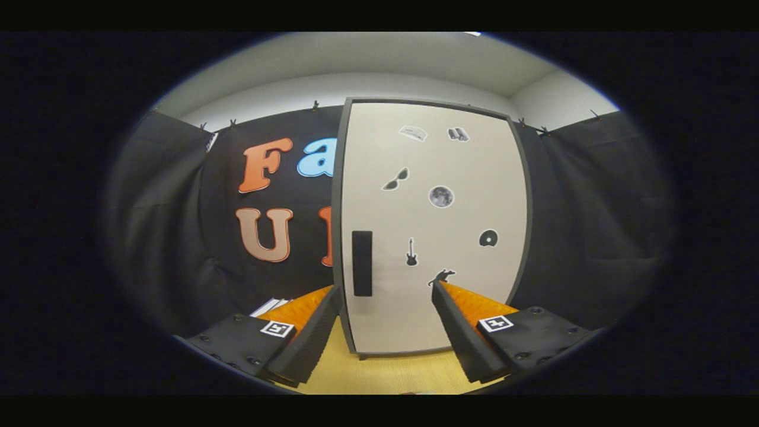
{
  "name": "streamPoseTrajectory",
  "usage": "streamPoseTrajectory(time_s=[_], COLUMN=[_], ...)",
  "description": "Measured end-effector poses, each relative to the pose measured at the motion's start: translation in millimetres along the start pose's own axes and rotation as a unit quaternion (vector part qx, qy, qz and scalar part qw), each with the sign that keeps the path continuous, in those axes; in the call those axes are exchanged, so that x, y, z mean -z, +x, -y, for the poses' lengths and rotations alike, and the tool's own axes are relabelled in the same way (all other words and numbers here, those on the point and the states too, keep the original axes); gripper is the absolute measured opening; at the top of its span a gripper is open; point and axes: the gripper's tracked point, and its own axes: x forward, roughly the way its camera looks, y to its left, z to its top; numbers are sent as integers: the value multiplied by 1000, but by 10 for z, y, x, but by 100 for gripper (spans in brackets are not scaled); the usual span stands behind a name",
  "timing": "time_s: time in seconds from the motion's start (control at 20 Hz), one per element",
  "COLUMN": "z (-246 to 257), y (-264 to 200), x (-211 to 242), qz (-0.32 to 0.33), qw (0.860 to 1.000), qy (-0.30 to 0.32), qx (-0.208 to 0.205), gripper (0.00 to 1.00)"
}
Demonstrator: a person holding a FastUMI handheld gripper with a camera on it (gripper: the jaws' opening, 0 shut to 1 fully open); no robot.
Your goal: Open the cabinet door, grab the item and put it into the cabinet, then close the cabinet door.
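Observation:
A tall cabinet (pixel 433 225) with a pale door framed in dark grey stands straight ahead on the wooden table. The door looks shut and carries several small dark stickers. Its black upright handle (pixel 362 263) sits near the door's left edge, low down. My gripper (pixel 386 289) is open, fingers spread wide with nothing between them. The handle lies just beyond and between the fingertips, closer to the left finger (pixel 320 314). The right finger (pixel 450 314) points at the door's lower middle.
The light wooden table (pixel 379 373) runs under the fingers up to the cabinet's foot. Some white flat things (pixel 270 306) lie on the table to the left of the cabinet, partly behind the left finger. Black cloth walls close in the booth.

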Motion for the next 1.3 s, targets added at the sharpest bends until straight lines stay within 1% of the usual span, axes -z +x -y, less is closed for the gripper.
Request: streamPoseTrajectory(time_s=[0.2,0.4,0.55,0.6,0.7,0.8,0.85,0.9,0.95,1.05,1.1,1.2,1.25,1.3], z=[-173,-186,-150,-145,-183,-195,-168,-168,-152,-190,-191,-181,-186,-188], y=[348,703,966,1040,1154,1244,1270,1303,1328,1366,1394,1395,1397,1391], x=[24,101,256,310,405,436,444,449,477,503,519,535,543,531], qz=[-17,-35,-59,-67,-81,-84,-82,-84,-87,-93,-94,-93,-93,-90], qw=[1000,999,998,998,997,996,997,996,996,995,995,995,995,996], qy=[-7,-7,2,8,18,16,13,13,13,22,23,23,23,22], qx=[-13,-4,3,3,-7,-9,-2,-1,1,-6,-6,-4,-5,-8], gripper=[97,98,97,92,77,73,72,55,49,48,42,42,39,39])
